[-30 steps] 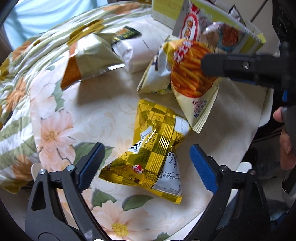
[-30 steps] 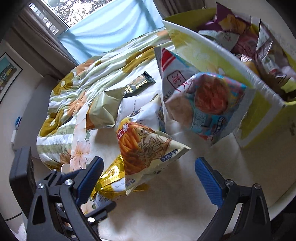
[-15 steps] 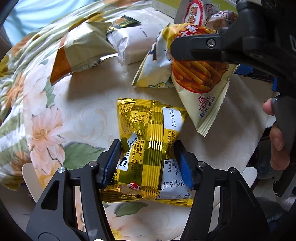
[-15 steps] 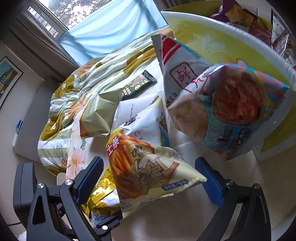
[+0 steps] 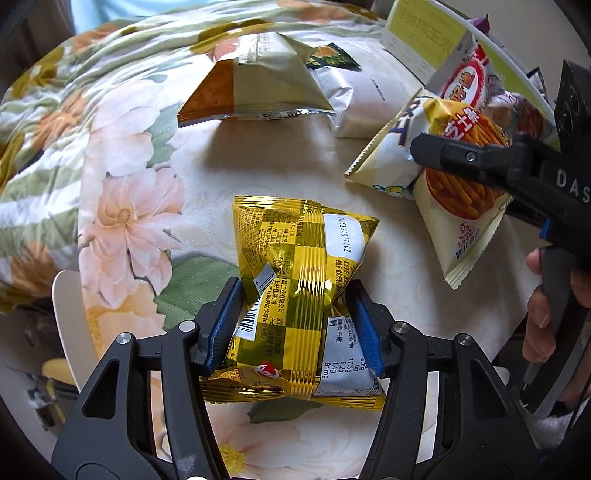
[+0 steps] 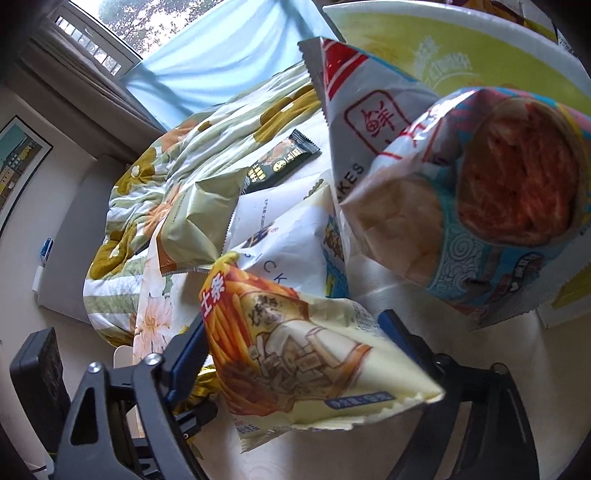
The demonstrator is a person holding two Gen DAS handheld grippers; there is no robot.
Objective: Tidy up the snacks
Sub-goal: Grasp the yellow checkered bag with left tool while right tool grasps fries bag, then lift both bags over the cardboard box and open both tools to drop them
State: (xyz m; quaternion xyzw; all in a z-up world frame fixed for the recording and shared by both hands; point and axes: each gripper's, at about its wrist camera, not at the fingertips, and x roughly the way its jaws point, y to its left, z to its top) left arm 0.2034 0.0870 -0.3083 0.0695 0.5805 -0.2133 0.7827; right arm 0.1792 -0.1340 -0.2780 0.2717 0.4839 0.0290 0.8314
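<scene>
My left gripper [image 5: 295,325] is shut on a yellow checked snack bag [image 5: 299,266] that lies on the floral tablecloth [image 5: 122,206]. My right gripper [image 6: 295,343] is shut on a cream bag printed with orange fries [image 6: 295,365]; the same bag [image 5: 461,192] and the right gripper's black finger [image 5: 461,158] show at the right of the left wrist view. A yellow-green box [image 6: 424,48] holding snacks stands just beyond, with a red-and-white bag [image 6: 362,110] and a blue bag with a red picture [image 6: 480,199] leaning against it.
A pale green and orange bag [image 5: 258,85], a white packet [image 5: 369,99] and a small dark green bar [image 6: 280,162] lie further back on the table. A white chair back [image 5: 70,317] stands at the table's left edge. A window [image 6: 110,29] is behind.
My left gripper closed on the yellow checked bag. My right gripper moved forward and closed on the fries bag, which now sits between its pads.
</scene>
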